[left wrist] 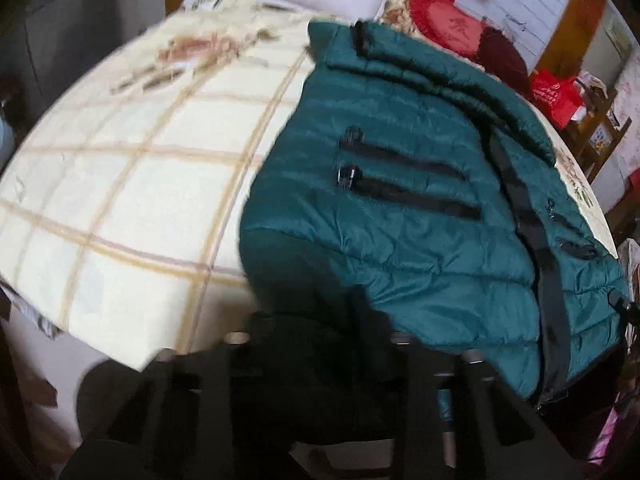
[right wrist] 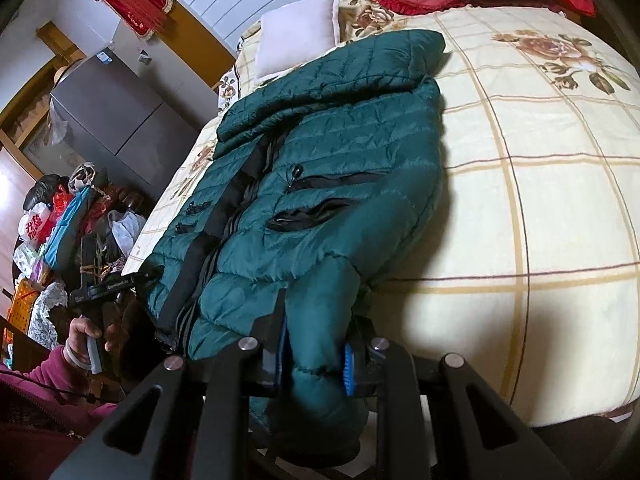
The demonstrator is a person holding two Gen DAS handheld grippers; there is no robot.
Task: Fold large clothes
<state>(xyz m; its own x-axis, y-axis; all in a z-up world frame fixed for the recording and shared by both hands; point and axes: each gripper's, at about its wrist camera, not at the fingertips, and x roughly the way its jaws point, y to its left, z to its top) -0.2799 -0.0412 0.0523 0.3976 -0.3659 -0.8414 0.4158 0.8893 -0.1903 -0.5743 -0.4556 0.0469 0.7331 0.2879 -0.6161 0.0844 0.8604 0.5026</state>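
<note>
Right wrist view: right hand-held gripper (right wrist: 316,344) clamped on a green jacket (right wrist: 320,168) sleeve.
Jacket lies front up, zipped, on the checked floral bed (right wrist: 540,208), pillow (right wrist: 298,26) beyond. Left hand-held gripper (left wrist: 316,320) holds dark jacket fabric at the near hem; frame blurred.

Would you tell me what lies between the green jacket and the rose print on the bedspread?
Only bare checked bedspread lies between the green jacket and rose print, shown in the right wrist view.
</note>
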